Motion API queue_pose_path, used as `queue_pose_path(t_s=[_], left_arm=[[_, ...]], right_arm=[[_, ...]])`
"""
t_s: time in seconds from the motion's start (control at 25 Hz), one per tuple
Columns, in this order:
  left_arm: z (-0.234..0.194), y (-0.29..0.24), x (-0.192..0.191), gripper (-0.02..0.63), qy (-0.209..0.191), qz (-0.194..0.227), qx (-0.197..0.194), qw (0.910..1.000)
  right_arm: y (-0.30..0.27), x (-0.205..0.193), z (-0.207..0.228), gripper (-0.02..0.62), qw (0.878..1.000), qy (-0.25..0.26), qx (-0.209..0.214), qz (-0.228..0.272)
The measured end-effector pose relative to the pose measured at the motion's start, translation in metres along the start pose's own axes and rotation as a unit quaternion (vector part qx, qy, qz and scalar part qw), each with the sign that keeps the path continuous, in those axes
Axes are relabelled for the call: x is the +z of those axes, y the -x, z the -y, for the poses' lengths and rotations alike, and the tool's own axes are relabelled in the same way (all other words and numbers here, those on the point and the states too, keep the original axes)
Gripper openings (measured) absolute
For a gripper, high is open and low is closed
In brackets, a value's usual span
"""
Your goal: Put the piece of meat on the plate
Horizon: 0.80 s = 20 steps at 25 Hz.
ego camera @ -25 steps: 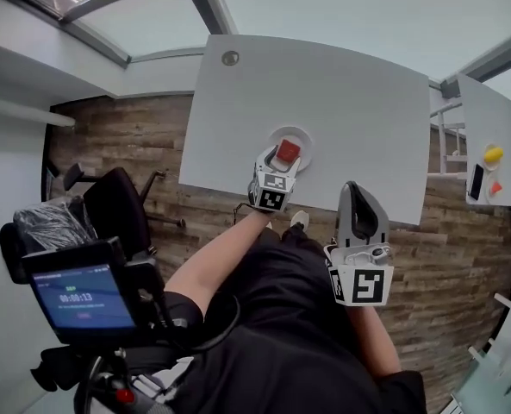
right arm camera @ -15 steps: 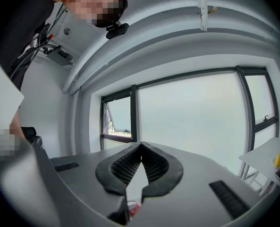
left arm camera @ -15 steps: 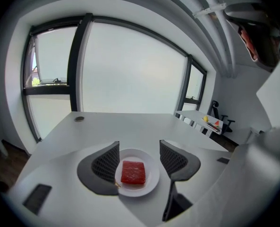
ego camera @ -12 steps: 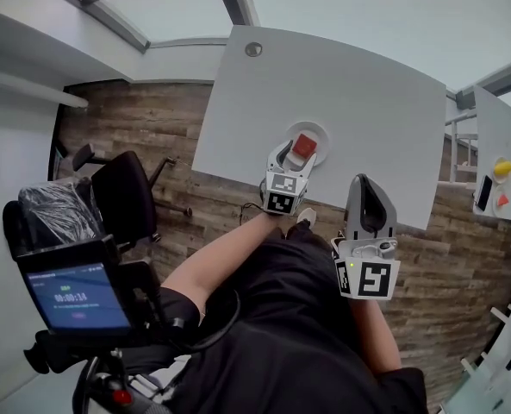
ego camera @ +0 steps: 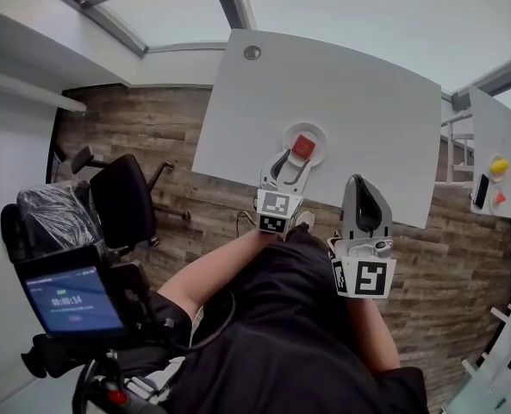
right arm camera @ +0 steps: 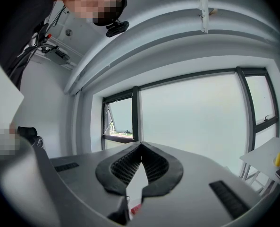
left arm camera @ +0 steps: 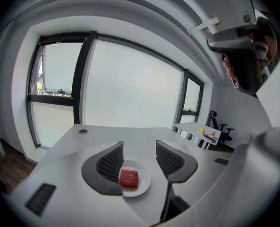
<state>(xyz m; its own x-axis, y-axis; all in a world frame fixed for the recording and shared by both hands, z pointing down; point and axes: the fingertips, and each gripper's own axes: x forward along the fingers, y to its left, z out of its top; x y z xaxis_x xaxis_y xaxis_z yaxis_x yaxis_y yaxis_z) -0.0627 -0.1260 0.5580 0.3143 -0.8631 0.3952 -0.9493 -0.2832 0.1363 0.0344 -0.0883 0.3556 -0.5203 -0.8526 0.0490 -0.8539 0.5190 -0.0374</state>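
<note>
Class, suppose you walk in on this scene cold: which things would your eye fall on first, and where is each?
The red piece of meat on the white plate stands out, near the front edge of the pale grey table. The left hand-held gripper hovers just short of it, jaws closing on nothing; the right hand-held gripper, shut and empty, is held to its right.

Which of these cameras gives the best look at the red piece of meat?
The left gripper view: the piece of meat lies close and unobstructed on its plate. The head view shows it small, from above; the right gripper view catches only a red sliver low down.
</note>
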Motion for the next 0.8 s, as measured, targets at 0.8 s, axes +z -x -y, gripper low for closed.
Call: queue_pose_path(t_s=[0.8], left_arm=[[-0.001,0.087,0.083,0.006,-0.019,0.092,-0.014,0.9955]], right_arm=[[-0.002,0.005,-0.042,0.006,1.000,0.015,0.015,0.013]])
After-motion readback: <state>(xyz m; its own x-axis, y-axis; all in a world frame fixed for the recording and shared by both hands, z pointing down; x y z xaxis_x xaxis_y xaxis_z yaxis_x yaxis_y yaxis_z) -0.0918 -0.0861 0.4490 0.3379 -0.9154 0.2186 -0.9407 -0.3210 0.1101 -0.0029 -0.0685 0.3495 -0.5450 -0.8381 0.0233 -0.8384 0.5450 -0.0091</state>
